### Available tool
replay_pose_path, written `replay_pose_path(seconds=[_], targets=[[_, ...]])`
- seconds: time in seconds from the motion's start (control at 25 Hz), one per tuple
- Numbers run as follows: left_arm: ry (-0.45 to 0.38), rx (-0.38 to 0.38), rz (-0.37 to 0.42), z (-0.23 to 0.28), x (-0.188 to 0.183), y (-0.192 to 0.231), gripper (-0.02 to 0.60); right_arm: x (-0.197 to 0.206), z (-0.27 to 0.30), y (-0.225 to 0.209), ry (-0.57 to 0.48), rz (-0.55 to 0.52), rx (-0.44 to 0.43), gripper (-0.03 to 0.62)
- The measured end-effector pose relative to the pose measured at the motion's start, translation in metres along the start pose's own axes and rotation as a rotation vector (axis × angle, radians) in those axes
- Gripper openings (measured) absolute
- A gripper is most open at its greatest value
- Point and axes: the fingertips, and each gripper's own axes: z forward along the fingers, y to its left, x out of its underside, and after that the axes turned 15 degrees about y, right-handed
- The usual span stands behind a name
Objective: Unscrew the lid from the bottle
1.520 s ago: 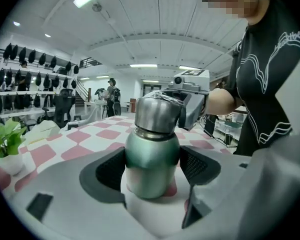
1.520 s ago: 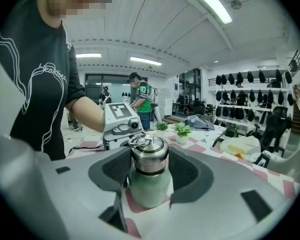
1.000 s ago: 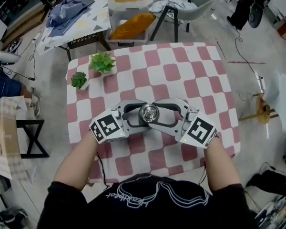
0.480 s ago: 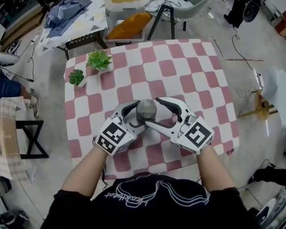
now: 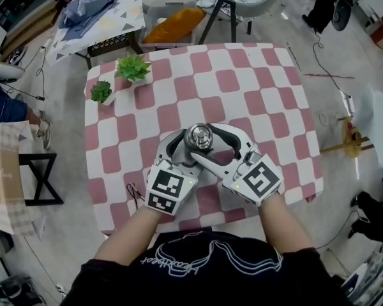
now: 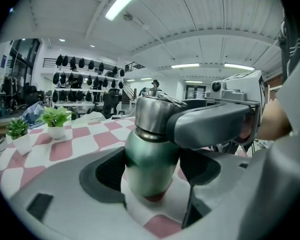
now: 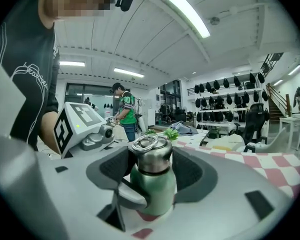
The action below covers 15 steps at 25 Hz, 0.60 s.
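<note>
The bottle [image 7: 152, 191], a green metal flask with a rounded body, stands upright on the pink-and-white checked table [image 5: 242, 81], near its front edge and right in front of the person. Its brushed-steel screw lid [image 5: 199, 137], topped with a wire ring, is on the neck, so the unscrewing step is in hand.

The left gripper [image 6: 150, 181] has its jaws closed on the green body low down, with the dark pads against both sides, bracing the flask. The right gripper [image 7: 151, 166] comes in higher, crossing over the left one, and its wide-spread jaws are closing with the lid between them. Their pads sit just beside the steel sides, and no view shows them pressing.

This looks like a fresh bite on the cap between turns. The next move calls for the right jaws to clamp the lid firmly, then twist it loose while the left grip stops the body spinning or tipping on the cloth.
</note>
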Motion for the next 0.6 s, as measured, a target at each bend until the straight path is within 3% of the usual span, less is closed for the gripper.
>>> replay_pose_path(seconds=[0.28,0.6], targets=[[-0.010,-0.016,-0.016,0.0002,0.0008,-0.0005,0.344,-0.0018,0.0023,-0.0033,-0.042,0.024,0.053,0.247],[-0.012,0.020,0.012,0.0000,0.0007,-0.0004,0.344,-0.0037,0.0030,-0.0029,-0.037,0.017,0.010,0.247]])
